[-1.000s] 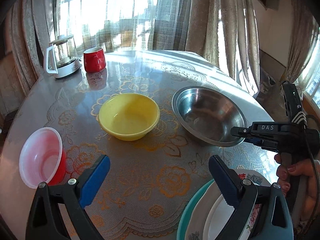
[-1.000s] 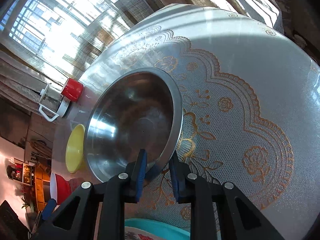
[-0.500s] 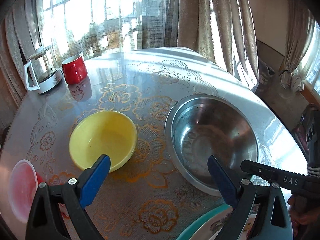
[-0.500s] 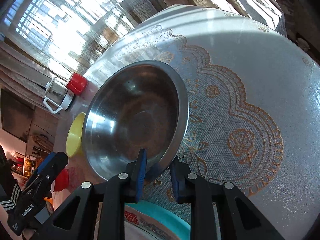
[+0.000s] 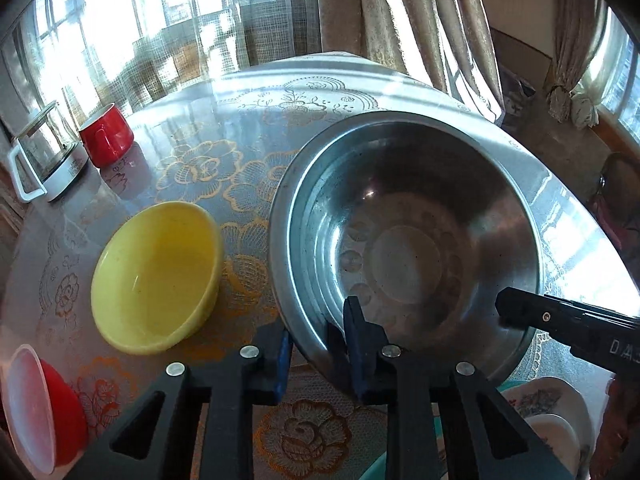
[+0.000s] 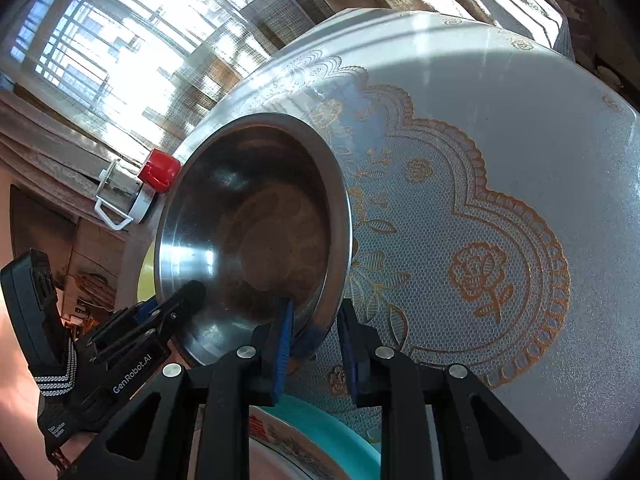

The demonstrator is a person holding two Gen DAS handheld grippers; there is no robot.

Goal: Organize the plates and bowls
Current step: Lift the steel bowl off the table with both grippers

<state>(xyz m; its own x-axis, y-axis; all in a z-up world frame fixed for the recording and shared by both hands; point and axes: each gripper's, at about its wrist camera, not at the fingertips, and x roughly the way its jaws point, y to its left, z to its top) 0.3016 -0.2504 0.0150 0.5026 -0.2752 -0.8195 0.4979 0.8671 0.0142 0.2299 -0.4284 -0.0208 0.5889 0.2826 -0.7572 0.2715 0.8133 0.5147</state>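
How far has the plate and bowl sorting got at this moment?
Done: little. Only the plates near the teal dish already look stacked.

In hand: the steel bowl is tilted, its rim clamped by the right hand-held gripper, while the left hand-held gripper is closing on the rim too.

Left: the yellow bowl and the red bowl lie apart, unstacked.

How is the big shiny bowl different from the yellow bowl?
The steel bowl is grey, shiny metal; the yellow bowl is plain and matte. The steel bowl looks much wider than the yellow bowl. The steel bowl has a hand-held gripper on its near rim from each side, the left hand-held gripper closing on it and the right hand-held gripper clamped; the yellow bowl sits untouched on the table. Both are round and empty.
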